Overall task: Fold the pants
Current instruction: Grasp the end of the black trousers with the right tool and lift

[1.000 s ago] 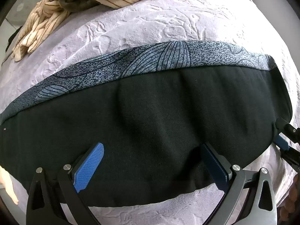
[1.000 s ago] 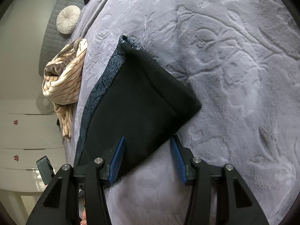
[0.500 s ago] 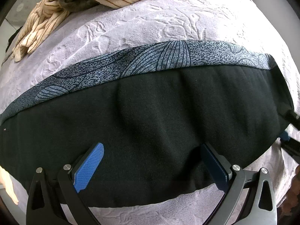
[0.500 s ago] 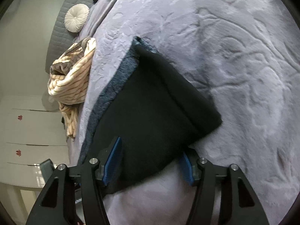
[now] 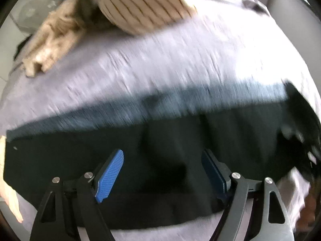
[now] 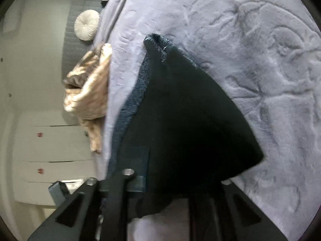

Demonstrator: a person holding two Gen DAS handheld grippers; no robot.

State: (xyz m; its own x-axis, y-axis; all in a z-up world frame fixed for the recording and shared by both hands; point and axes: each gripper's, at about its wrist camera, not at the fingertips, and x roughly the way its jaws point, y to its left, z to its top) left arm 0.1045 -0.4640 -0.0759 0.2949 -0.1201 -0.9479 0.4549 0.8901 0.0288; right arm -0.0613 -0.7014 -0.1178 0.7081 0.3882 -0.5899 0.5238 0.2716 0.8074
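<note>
The folded black pants [image 5: 180,140] with a blue-grey patterned band [image 5: 180,100] along the far edge lie across the lilac bed cover [image 5: 160,56]. My left gripper [image 5: 162,170] is over the near edge of the pants with its blue pads [image 5: 110,172] apart, fabric bunching between them. In the right wrist view the pants [image 6: 190,120] cover my right gripper [image 6: 180,184]; its fingertips are hidden under the raised end of the cloth, which hangs lifted off the cover.
A cream striped garment [image 5: 140,6] lies in a heap at the far side of the bed and shows in the right wrist view [image 6: 88,88] too. A round white cushion [image 6: 86,25] rests by the headboard. White drawers [image 6: 50,150] stand beside the bed.
My left gripper's pads have come closer together on the pants' near edge, and the view blurs with motion. My right gripper has pushed into the pants' end, which now lifts and covers its fingers.
</note>
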